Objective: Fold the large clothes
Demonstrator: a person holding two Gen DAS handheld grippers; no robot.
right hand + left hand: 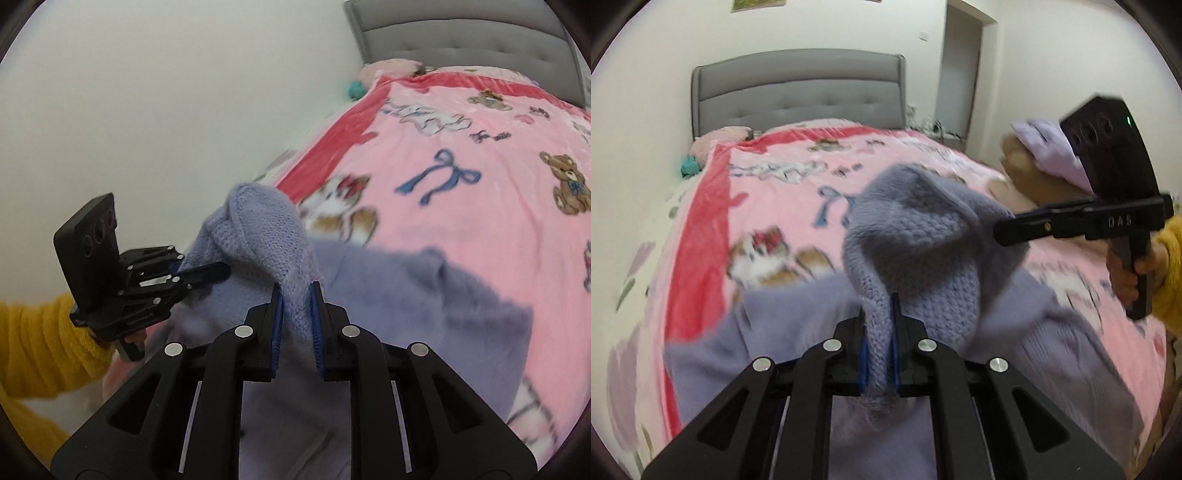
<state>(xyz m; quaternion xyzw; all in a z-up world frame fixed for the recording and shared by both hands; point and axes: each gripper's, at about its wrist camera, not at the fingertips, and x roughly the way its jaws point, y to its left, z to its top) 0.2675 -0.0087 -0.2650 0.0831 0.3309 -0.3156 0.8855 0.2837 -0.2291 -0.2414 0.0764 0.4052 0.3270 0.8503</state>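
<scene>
Lavender knit sweater (916, 236): one fold pinched in my left gripper (878, 314), another in my right gripper (295, 306), lifted over the pink teddy-bear blanket (480, 140) on the bed.

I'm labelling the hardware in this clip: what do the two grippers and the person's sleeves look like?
Both the left gripper and the right gripper are matte black with silver rivets, blue-padded fingers and a black camera block. The right one bears pale "DAS" lettering. The sleeves are mustard-yellow knit.
</scene>
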